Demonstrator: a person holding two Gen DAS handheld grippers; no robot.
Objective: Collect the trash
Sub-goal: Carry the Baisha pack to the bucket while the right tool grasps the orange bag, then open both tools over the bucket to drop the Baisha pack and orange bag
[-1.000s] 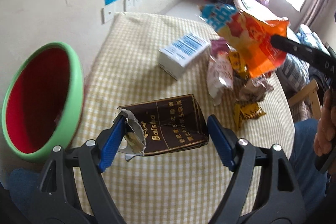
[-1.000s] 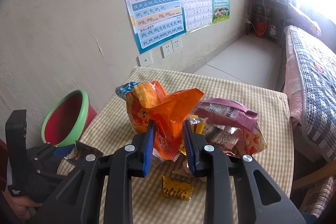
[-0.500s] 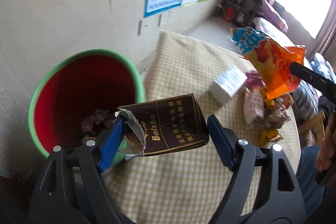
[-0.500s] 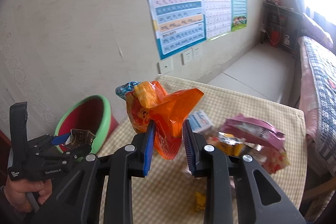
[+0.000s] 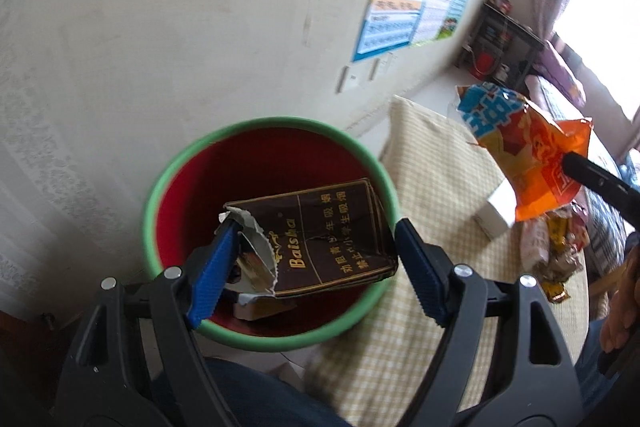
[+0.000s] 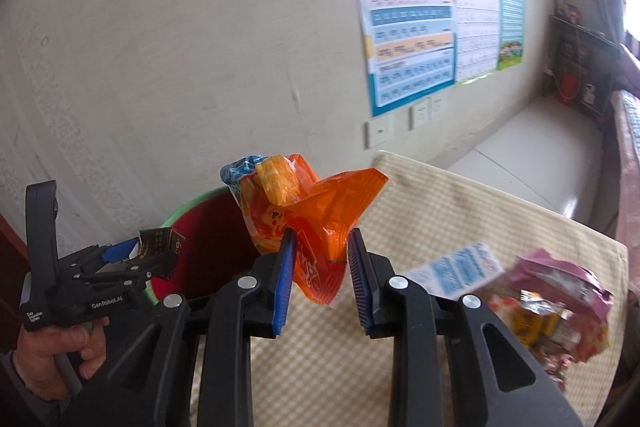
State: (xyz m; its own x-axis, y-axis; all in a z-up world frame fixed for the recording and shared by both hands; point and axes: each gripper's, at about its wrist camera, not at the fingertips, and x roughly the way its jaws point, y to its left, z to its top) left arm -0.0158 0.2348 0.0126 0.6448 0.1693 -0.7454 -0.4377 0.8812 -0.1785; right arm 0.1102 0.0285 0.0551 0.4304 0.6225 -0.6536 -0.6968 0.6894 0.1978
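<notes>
the left gripper has its jaws clamped on a torn brown cigarette pack, held over the mouth of the green-rimmed red bin; the pack's long axis runs left to right across the jaws, torn end to the left. the right gripper pinches an orange snack bag, hanging upright over the checked counter just right of the bin. only the left wrist view shows scraps inside the bin; only the right wrist view shows the left hand.

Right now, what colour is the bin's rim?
Green, with a red inside; the bin shows best in the left wrist view.
</notes>
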